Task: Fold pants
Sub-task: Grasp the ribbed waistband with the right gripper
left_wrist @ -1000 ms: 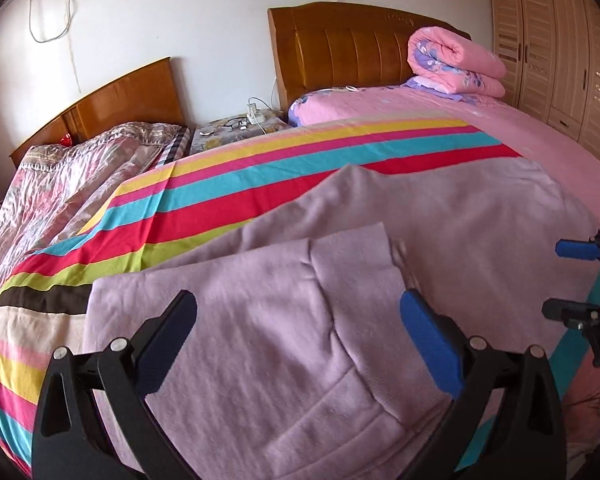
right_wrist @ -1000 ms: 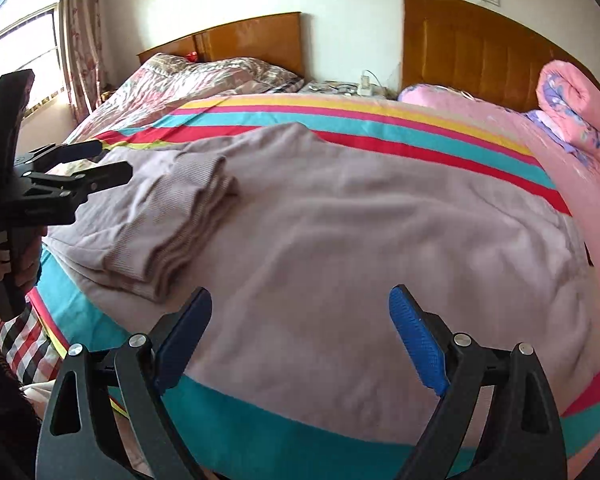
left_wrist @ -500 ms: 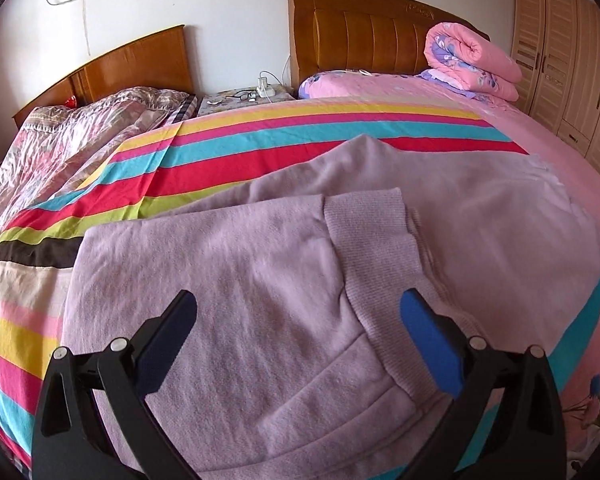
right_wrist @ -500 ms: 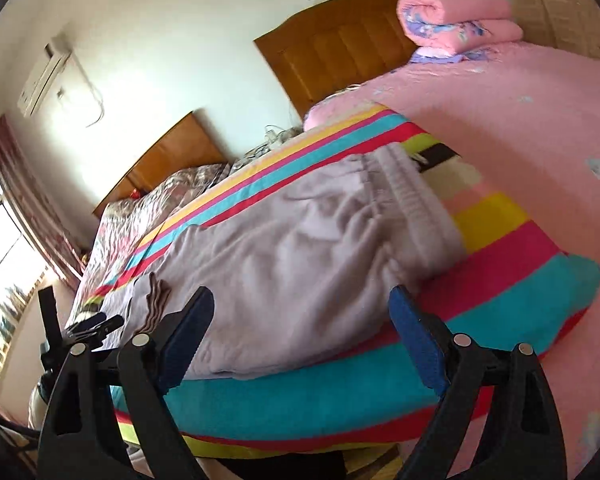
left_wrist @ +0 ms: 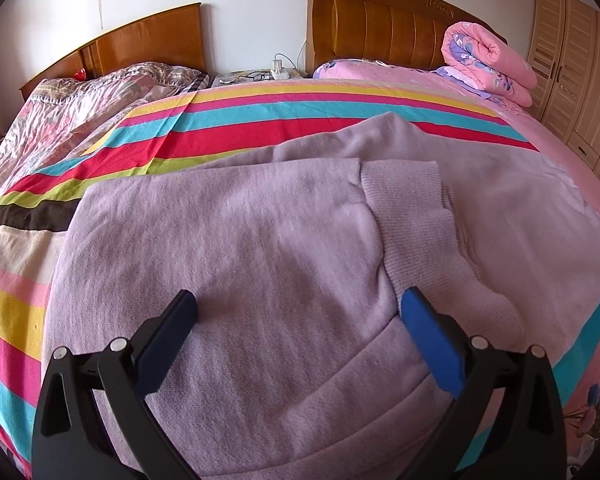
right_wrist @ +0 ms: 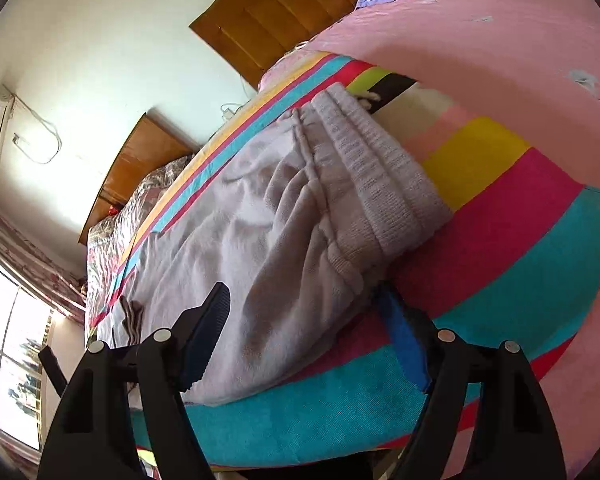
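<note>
Lying across the striped blanket (left_wrist: 236,128) on the bed, the lilac pants (left_wrist: 228,248) are sitting partly folded.

Leg ends with ribbed cuffs (left_wrist: 412,208) are lying doubled back over the body of the pants, toward two o'clock in the left wrist view. The left gripper (left_wrist: 300,324) is hovering with jaws apart over the fabric. The right gripper (right_wrist: 304,320) is closing its jaws around the corner below the elastic waistband (right_wrist: 380,176), cloth between them; whether the pads are pressing yet is hard to say. No containers are showing.
</note>
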`<move>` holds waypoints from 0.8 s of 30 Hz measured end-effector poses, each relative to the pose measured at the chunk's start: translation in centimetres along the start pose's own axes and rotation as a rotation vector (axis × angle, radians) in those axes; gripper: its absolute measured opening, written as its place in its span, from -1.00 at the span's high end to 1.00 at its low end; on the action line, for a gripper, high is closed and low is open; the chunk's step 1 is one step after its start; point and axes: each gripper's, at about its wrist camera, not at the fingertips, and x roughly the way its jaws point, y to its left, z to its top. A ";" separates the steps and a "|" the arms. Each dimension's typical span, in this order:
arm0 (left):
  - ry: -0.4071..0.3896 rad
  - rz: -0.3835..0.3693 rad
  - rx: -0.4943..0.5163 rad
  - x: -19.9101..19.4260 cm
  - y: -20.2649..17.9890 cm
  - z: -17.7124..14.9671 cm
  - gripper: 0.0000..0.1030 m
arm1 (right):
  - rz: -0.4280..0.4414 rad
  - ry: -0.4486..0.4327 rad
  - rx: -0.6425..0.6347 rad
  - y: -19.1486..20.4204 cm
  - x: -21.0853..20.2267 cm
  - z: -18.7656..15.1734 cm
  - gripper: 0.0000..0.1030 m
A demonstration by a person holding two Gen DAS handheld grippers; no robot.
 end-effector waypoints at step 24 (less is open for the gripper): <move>-0.003 -0.007 0.005 0.1 0.0 0.1 -0.97 | -0.064 -0.142 0.092 0.4 2.0 0.2 0.33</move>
